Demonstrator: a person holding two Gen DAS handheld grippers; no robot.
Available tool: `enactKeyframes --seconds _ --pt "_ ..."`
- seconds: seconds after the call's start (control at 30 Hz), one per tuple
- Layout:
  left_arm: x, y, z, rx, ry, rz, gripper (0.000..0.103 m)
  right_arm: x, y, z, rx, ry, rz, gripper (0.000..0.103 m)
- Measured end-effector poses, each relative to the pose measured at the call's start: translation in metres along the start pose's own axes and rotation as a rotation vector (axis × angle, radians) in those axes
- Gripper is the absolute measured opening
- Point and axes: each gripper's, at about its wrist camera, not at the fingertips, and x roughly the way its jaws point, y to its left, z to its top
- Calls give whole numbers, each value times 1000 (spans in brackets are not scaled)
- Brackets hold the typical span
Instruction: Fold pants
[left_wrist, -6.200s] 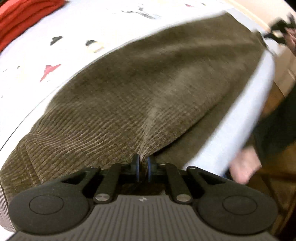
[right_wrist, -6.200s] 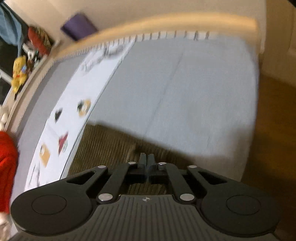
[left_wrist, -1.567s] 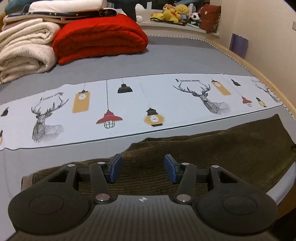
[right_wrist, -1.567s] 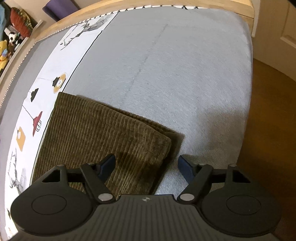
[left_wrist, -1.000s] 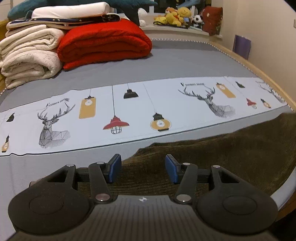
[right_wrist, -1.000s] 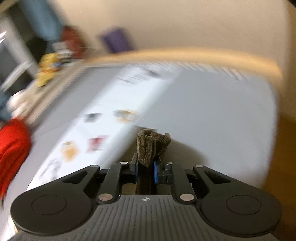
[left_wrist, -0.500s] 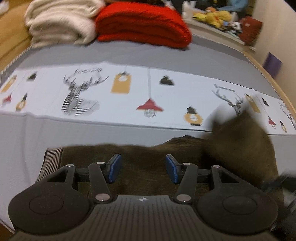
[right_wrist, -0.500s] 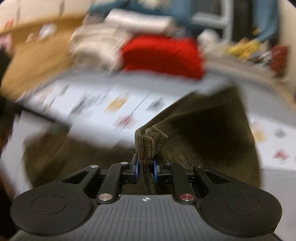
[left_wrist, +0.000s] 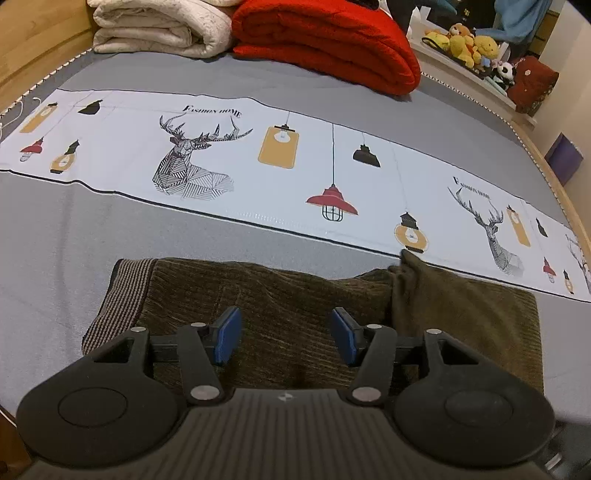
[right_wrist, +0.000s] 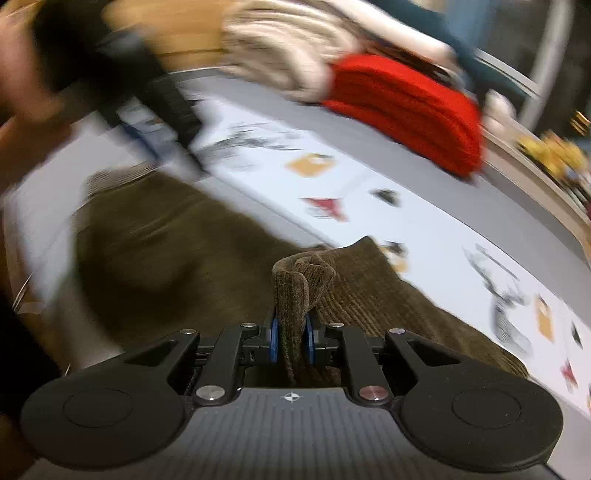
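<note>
We see a bed (left_wrist: 55, 229) with a grey cover, bordered by a wooden frame; a white printed band (left_wrist: 258, 177) runs across it from the left edge to the right edge, showing deer heads and hanging lamps. At the far left corner lies 1 cream folded blanket (left_wrist: 159, 26), and just beside it to the right 1 red folded blanket (left_wrist: 325, 40). Farther right, a ledge along the bed's far right side carries a row of soft toys (left_wrist: 465, 38) (too small to count).

1 pair of olive-brown corduroy pants (left_wrist: 280, 310) lies near the bed's near edge, between that edge and the printed band. At its left end we see a finely striped lining or waistband turned outward. At the right, a layer of the fabric lies doubled over the rest, its corner just touching the band.

We hold 2 grippers. The left gripper (left_wrist: 286, 334) hovers over the middle of the pants with its blue pads spread wide, no cloth between them. The right gripper (right_wrist: 290, 338) pinches a bunched fold of the corduroy between nearly closed pads, the fold standing up past the fingertips. In the right wrist view, heavily blurred, the left gripper (right_wrist: 155, 110) appears at the upper left above the pants.
</note>
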Motion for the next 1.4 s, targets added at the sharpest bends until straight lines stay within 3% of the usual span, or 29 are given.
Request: enactKeyframes --seconds 0.1,0.17,0.23,0.3,0.37,0.43,0.5,0.63,0.7,0.77,0.8,0.83,0.9,0.97,1.0,1.03,1.1,1.23,1.3,1.4 --pt "9 -4 -3 -4 39 -12 65 18 26 -24 -128 131 64 17" --pt "16 -8 -7 -11 67 -33 66 22 28 -36 -129 153 59 19" --pt "22 -14 -10 -16 90 -52 67 16 16 -30 -57 127 77 26" --pt "25 -24 -11 11 93 -68 68 2 -6 -25 72 90 128 52" --pt "29 -37 -11 40 87 -79 68 -15 -33 -23 195 40 188 61" --pt "33 -51 -11 66 84 -89 68 -29 -55 -24 293 4 198 61" --pt "37 -67 -10 95 73 -97 68 -41 -83 -36 417 -16 163 62" --pt "45 -111 -10 204 36 -148 68 -46 -133 -68 629 27 -53 62" --pt "52 -135 -14 284 14 -174 66 -38 -149 -89 683 151 -179 62" --pt "62 -156 -21 372 2 -184 49 -25 -159 -118 723 328 -256 58" --pt "68 -165 -24 414 6 -186 35 -19 -162 -131 741 396 -252 58" --pt "76 -172 -28 452 11 -177 26 -23 -165 -140 764 392 -237 58" --pt "95 -178 -34 513 28 -103 22 -31 -166 -140 778 370 -222 58" --pt "118 -172 -39 538 92 27 23 -42 -169 -138 782 327 -213 58" --pt "129 -166 -41 528 128 83 37 -49 -172 -140 795 311 -227 59" --pt "129 -160 -40 490 125 87 42 -48 -173 -139 808 303 -246 59" --pt "120 -159 -34 456 130 79 40 -58 -180 -144 850 274 -288 61" --pt "77 -161 -30 497 31 27 41 -54 -203 -160 914 275 -373 74" --pt "58 -156 -34 496 28 -48 41 -45 -209 -170 942 320 -338 74" --pt "49 -148 -54 528 99 -167 41 -35 -206 -183 997 348 -276 74"
